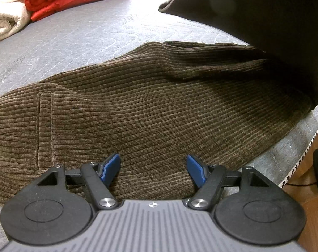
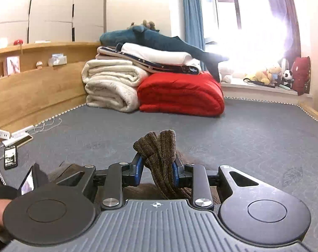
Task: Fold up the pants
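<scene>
Right tool (image 2: pixel 156 168) clenched on bunched pants (image 2: pixel 159 147) end, lifted off bed (image 2: pixel 242 136); left tool (image 1: pixel 153 168) released, over waist. Mid-fold; next carry end toward waist.

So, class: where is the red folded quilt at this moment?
In the right wrist view the red quilt lies at the mattress's far end, beside the cream blanket, under stacked white bedding.

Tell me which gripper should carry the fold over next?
Right. The right gripper already has the pants' bunched end between its pads, lifted off the mattress. The left gripper is open, empty, over the flat part.
</scene>
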